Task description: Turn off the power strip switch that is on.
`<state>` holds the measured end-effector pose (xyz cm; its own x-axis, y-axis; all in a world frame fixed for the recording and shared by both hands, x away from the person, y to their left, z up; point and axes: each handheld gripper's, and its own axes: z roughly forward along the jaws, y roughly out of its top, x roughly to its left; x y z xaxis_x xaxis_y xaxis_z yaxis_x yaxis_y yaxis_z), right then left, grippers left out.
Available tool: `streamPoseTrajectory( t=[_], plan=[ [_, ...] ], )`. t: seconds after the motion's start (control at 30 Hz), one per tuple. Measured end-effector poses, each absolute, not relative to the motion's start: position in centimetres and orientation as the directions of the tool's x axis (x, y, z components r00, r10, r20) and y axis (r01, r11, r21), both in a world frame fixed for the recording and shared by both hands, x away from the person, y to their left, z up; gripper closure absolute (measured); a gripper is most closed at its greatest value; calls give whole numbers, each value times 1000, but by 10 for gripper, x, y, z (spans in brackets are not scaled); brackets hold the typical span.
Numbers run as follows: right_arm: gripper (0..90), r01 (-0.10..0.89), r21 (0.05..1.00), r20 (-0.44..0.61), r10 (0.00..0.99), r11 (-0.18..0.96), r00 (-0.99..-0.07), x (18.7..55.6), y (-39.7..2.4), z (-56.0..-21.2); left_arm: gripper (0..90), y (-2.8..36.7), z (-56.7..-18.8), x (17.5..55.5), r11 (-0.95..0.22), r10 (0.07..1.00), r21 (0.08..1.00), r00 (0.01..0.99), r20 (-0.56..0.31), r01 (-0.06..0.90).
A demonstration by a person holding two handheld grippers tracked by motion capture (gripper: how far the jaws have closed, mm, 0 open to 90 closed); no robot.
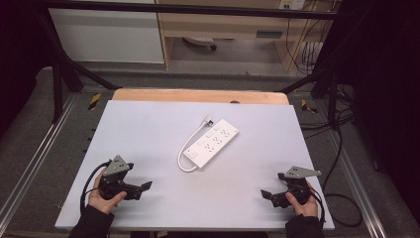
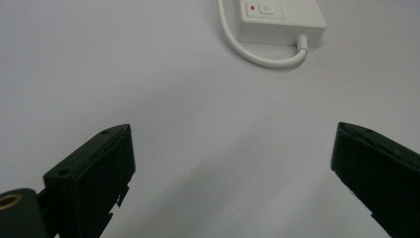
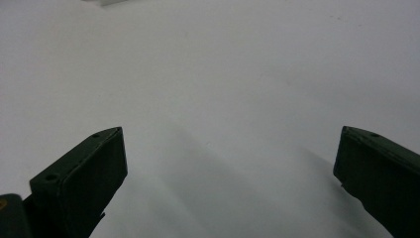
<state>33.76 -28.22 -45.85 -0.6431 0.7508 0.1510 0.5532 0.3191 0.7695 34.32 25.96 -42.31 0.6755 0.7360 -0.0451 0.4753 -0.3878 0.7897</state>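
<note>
Power strip (image 1: pixel 212 142) lies mid-bench (image 1: pixel 148 129), white, long axis diagonal: switch end toward the near-left, far end toward the back-right. Its cord (image 1: pixel 185 148) loops out of the switch end, curves round the strip's left side and ends at the plug (image 1: pixel 209 119) by the strip's back end.

L gripper (image 1: pixel 143 188) sits near-left of the strip, R gripper (image 1: pixel 267 195) near-right of it, both low over the bench near its front edge, neither touching the strip. L jaws wide apart, holding nothing; R jaws likewise spread wide and empty.

Key relation: from the L gripper view, the strip's switch end (image 2: pixel 280 20) is ahead of the jaws, slightly right of centre, w/ the cord's bend (image 2: pixel 267 59) nearest. From the R gripper view just a sliver of the strip (image 3: pixel 106 2) sits at top-left, well apart. Judgement: L looks a bit nearer to the switch end, so prob. the L goes first, fwd and slightly right.
</note>
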Motion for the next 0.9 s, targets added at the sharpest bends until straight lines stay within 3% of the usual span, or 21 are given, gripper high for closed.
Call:
streamPoseTrajectory(
  t=[0.9],
  plan=[
    [7,556,765,148,753,324,-642,337,-281,-459,31,242,-405,351,-404,720,800,693,-22,444]
  ],
)
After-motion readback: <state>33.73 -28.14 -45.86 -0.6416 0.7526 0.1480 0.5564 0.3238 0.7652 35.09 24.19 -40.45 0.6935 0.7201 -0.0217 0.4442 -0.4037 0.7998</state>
